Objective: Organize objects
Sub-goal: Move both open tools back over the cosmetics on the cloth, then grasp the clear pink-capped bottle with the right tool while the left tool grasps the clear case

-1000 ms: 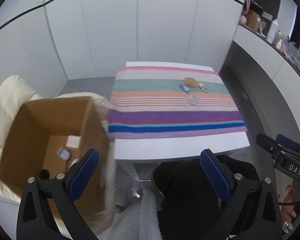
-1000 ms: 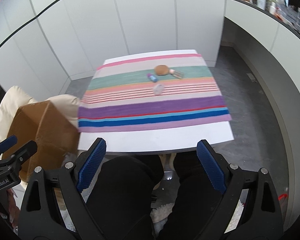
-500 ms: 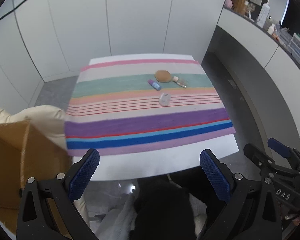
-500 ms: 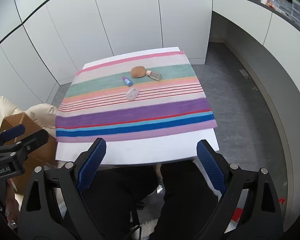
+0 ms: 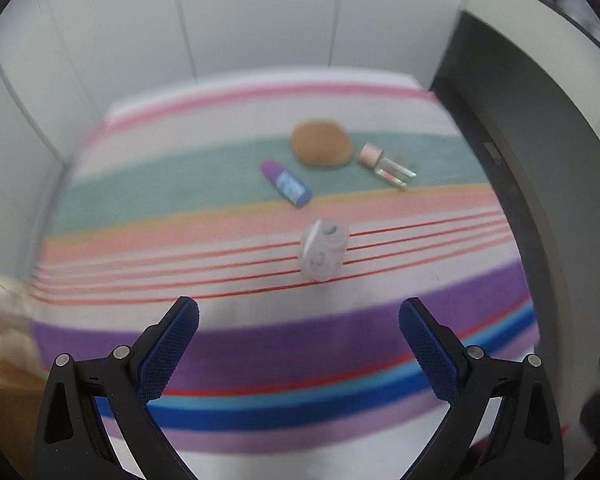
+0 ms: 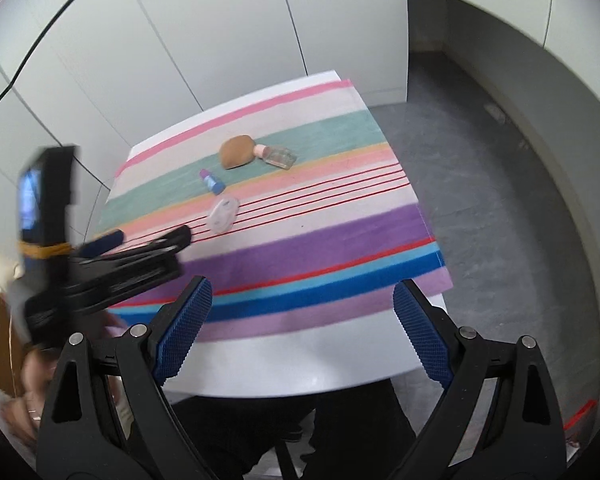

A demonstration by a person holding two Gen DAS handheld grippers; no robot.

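Note:
On the striped cloth [image 5: 260, 340] lie a brown oval puff [image 5: 321, 149], a small purple and blue tube [image 5: 286, 184], a clear bottle with a pink cap [image 5: 386, 165] and a white round case [image 5: 322, 249]. My left gripper [image 5: 299, 312] hovers open over the cloth, just short of the white case, with nothing between its fingers. My right gripper [image 6: 302, 292] is open and empty over the table's near edge. In the right wrist view the same puff [image 6: 236, 151], tube [image 6: 212, 181], bottle [image 6: 278, 155] and case [image 6: 222, 214] show, and the left gripper [image 6: 152, 236] reaches in from the left.
The cloth covers a white table [image 6: 300, 364] set against white wall panels. A brown cardboard box [image 6: 4, 344] on a cream cushion stands at the table's left. Grey floor [image 6: 480, 200] and a curved counter lie to the right. A person's dark legs [image 6: 320, 432] are under the near edge.
Both grippers have come forward and down toward the table. The left one swung from over the cardboard box to above the cloth, and the objects now look much closer. Both stayed open.

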